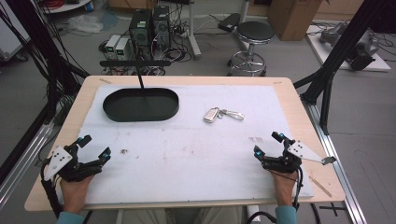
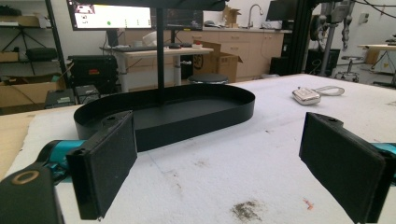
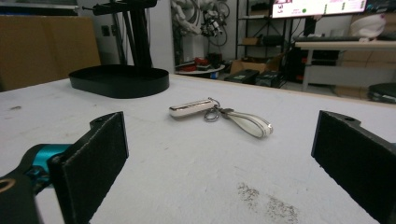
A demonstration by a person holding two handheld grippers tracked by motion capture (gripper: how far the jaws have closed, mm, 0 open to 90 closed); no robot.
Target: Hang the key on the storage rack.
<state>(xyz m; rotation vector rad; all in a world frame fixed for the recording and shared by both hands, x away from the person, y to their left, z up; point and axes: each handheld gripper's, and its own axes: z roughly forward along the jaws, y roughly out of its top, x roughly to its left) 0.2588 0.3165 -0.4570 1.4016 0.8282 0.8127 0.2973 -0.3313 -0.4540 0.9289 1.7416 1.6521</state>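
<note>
Reaching for the key fob, both grippers wide and empty at the near edge of the bench.

High view: key fob point(image 1: 211, 114) with its strap lies mid-bench, right of the black oval tray point(image 1: 140, 104), well apart from both hands. Right gripper point(image 1: 266, 144) is the nearer one; left gripper point(image 1: 95, 146) rests at the near left corner.
Left gripper view: jaws spread wide, nothing between; tray straight ahead, fob point(image 2: 306, 95) far off to the right.
Right gripper view: jaws wide, fob point(image 3: 192, 108) ahead and lying crosswise, ring and strap point(image 3: 247, 123) trailing right. Judgement: advance low, straddle the fob body across its narrow width, clear of the ring.
</note>
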